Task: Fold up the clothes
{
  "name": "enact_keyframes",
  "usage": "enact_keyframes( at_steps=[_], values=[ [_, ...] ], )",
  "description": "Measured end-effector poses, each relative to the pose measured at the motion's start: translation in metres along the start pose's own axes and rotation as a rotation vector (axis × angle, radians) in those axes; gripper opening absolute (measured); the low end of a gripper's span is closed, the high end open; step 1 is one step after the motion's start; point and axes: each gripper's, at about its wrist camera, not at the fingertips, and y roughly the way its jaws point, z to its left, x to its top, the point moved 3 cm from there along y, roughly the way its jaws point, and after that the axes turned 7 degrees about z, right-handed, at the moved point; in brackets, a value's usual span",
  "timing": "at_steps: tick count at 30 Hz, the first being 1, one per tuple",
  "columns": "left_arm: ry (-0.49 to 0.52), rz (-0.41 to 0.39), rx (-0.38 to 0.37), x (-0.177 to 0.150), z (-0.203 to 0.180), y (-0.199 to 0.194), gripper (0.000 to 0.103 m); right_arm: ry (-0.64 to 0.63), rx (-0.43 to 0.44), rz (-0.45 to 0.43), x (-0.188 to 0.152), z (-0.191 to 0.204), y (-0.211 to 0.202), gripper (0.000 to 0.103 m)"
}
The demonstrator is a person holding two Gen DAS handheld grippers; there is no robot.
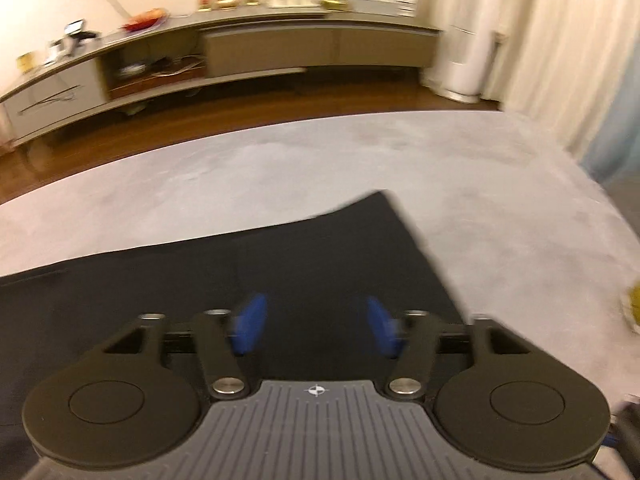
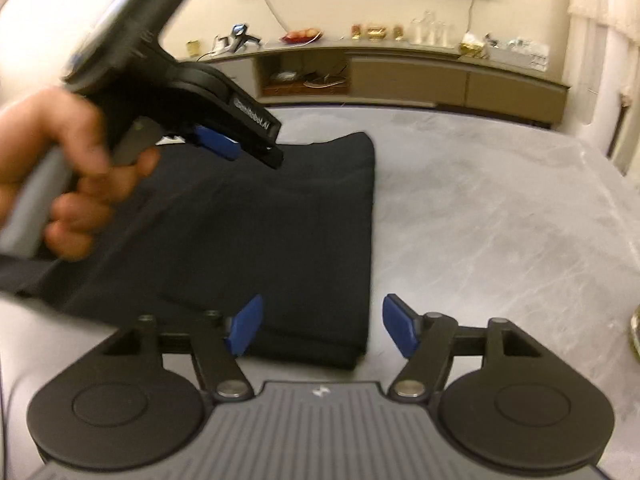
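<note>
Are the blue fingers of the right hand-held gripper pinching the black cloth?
Apart. In the right wrist view the right hand-held gripper stands open, its blue fingers spread wide; the folded black cloth lies flat between them, unpinched.

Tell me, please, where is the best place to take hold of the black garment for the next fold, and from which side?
Probably its near right corner, approached from the bare grey surface on the right. The garment lies flat, and its layered edges meet there, right in front of the open right hand-held gripper.

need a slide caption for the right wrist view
Right gripper open above the near corner of a folded black garment on a grey surface; left gripper raised over it.
</note>
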Motion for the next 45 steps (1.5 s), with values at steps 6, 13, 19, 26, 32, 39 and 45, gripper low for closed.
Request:
enact_keyframes(
  at_steps=[6,13,19,26,32,39,45],
  values=[
    [0.194,0.088,-0.051,0.000,-0.058,0.012,0.089,-0.071,-0.060,-0.031,-0.002,0.012,0.007,0.005],
    [0.336,0.106,0.081,-0.016,-0.067,0.023,0.032,-0.222,-0.115,-0.178,-0.002,0.035,-0.016,0.004],
    [0.121,-0.091,-0.054,-0.030,0.000,-0.056,0.014,-0.203,0.009,-0.302,0.006,0.033,-0.046,0.010],
    [-0.256,-0.066,-0.090,-0.107,0.152,-0.065,0.017,-0.114,0.299,-0.242,0.014,0.031,-0.051,0.032],
    [-0.368,-0.071,-0.074,-0.141,0.185,-0.047,0.034,-0.150,0.315,-0.124,0.014,0.057,-0.006,0.028],
    [-0.382,-0.108,-0.086,-0.125,0.192,-0.037,0.053,-0.195,0.271,-0.063,0.014,0.088,0.014,0.028],
    [-0.245,-0.169,-0.090,-0.089,0.173,-0.024,0.008,-0.170,0.215,-0.021,0.001,0.092,0.008,0.028]
  ],
)
